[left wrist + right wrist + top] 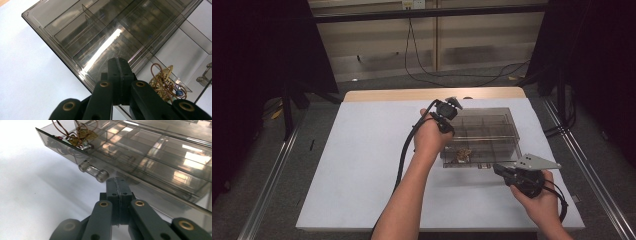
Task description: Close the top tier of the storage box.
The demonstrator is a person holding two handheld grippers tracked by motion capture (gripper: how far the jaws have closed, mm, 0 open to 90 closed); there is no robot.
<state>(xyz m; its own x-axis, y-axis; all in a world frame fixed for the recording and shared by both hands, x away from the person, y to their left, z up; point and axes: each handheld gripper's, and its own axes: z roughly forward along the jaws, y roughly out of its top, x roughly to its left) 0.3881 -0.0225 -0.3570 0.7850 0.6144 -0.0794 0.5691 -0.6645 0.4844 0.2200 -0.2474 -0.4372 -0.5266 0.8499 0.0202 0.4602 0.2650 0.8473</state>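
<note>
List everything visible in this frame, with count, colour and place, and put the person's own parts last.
Box: one, smoky clear plastic with dividers, right of table centre.
Drawer: one, clear, pulled out of the box toward the person, with a clear handle on its front.
Jewellery: a tangle, gold and brown wire, in the drawer.
Table: one, white top, wooden far edge.
Cables: black, on the floor beyond the table.
Left gripper: black, jaws shut, over the box's left edge.
Right gripper: black, jaws shut, near the drawer front.
Hands: two, holding the grippers.
</note>
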